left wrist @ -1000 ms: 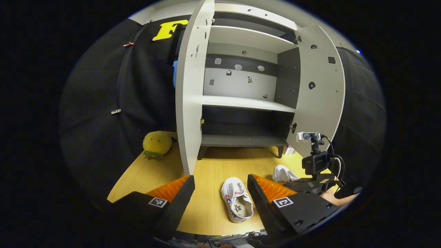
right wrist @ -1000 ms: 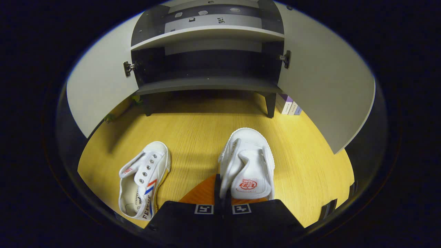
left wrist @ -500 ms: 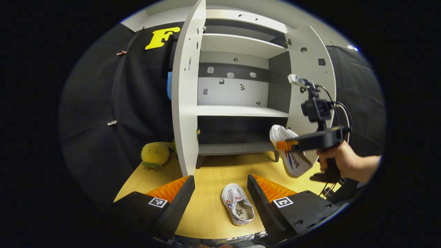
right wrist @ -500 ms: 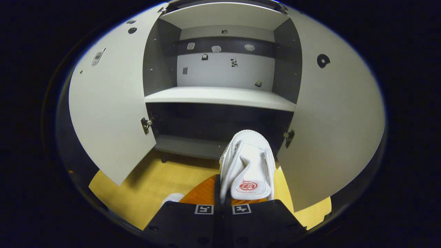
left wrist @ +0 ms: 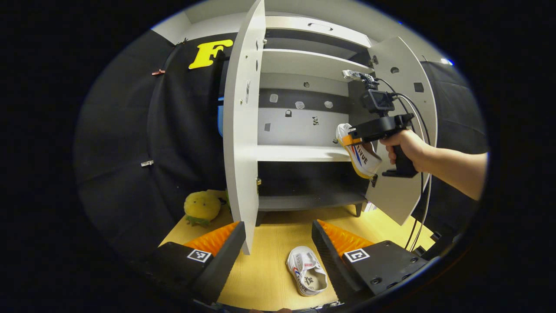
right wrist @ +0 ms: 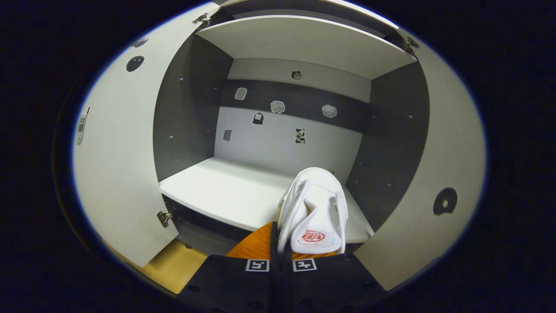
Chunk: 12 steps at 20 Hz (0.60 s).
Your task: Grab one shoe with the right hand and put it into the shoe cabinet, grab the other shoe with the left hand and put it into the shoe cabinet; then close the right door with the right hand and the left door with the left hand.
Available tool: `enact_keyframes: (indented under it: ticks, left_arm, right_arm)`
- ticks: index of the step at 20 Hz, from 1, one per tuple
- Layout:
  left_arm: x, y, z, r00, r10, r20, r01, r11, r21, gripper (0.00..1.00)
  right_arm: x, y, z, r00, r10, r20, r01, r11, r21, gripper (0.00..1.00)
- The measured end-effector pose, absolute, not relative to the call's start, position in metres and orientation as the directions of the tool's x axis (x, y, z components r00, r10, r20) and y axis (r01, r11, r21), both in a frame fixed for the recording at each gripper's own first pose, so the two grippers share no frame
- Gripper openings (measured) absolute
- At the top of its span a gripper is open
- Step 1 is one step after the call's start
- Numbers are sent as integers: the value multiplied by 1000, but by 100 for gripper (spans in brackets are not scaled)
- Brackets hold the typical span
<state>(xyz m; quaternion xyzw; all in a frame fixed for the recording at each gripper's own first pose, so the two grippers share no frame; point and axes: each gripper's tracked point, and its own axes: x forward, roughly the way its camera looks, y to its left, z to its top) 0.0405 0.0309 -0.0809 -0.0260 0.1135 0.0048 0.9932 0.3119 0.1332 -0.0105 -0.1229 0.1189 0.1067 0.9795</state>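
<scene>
My right gripper pinches the soft, light canvas shoe by its heel collar above the cabinet's middle shelf, while my left gripper hangs open over the other shoe.

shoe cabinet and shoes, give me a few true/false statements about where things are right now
1. The right gripper is shut on a white shoe. True.
2. That shoe already rests on the cabinet's bottom shelf. False: it is held in the air at the front of the middle shelf.
3. Both doors of the shoe cabinet are closed. False: the left door and the right door stand open.
4. The other shoe lies on the wooden floor between the fingers of the left gripper. True.
5. The left gripper is shut on the yellow plush toy. False: its jaws are open and the toy sits on the floor beside the left door.
</scene>
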Motion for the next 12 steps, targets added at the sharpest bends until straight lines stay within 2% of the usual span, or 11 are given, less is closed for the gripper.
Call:
enact_keyframes:
  ticks: [3,12]
  left_arm:
    - [54,39,-78,973,61,-225,-70,997,-31,95]
    - [67,50,-76,945,213,-250,-219,976,6,95]
  right_arm:
    - [364,137,4,950,184,-253,-248,935,-253,5]
    - [482,128,-24,906,167,-388,-290,915,-282,5]
